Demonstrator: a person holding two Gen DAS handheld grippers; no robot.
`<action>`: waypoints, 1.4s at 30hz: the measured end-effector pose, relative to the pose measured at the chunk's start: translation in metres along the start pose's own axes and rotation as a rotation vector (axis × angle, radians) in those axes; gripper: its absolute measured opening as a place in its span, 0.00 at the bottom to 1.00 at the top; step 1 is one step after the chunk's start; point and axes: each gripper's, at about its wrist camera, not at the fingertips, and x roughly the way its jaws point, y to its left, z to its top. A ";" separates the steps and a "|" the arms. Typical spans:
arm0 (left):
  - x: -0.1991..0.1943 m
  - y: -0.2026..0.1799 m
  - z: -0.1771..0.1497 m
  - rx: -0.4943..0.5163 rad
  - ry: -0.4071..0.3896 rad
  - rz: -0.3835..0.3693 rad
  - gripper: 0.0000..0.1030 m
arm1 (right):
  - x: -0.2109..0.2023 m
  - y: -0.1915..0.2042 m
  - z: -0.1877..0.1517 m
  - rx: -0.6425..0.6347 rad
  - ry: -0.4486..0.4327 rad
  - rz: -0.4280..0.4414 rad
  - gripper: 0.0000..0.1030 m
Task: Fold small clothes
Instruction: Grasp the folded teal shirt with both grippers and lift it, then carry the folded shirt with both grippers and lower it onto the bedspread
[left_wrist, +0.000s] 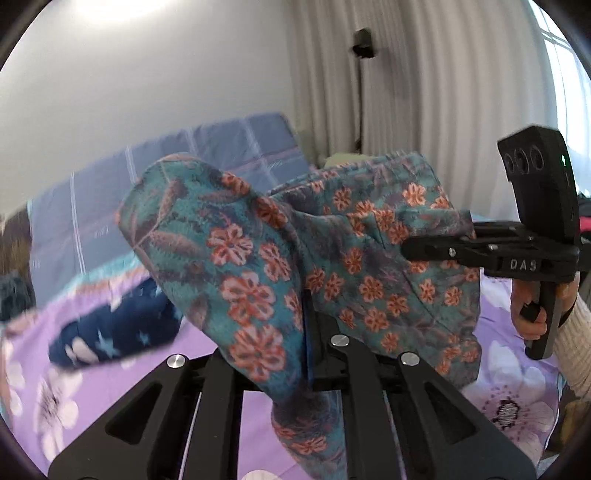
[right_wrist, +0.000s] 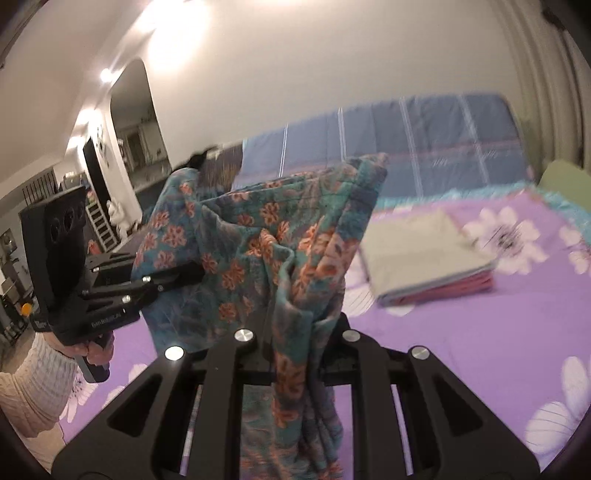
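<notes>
Left claw (left_wrist: 314, 332): clamped on teal floral garment (left_wrist: 258, 258), soft, crumpled, hanging above the bed. Right claw (right_wrist: 295, 332): gripping the same garment's other edge. Beyond it, right: folded stack (right_wrist: 424, 262), grey on top. Below: purple flowered bedsheet (right_wrist: 480, 332). Beyond left claw, left: navy starred cloth (left_wrist: 110, 332).

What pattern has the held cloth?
Teal cloth with orange flowers; clearest in left wrist view.

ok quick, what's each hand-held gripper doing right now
Left hand-held gripper: closed on the floral garment.
Right hand-held gripper: closed on the same floral garment, lifted above the bed.
</notes>
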 end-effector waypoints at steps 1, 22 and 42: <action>-0.006 -0.012 0.007 0.030 -0.018 0.001 0.09 | -0.015 0.002 0.002 -0.009 -0.026 -0.019 0.14; 0.080 -0.201 0.117 0.181 -0.079 -0.190 0.09 | -0.187 -0.115 0.003 0.108 -0.173 -0.497 0.14; 0.279 -0.275 0.197 0.266 0.025 -0.136 0.10 | -0.151 -0.334 0.047 0.417 -0.129 -0.679 0.14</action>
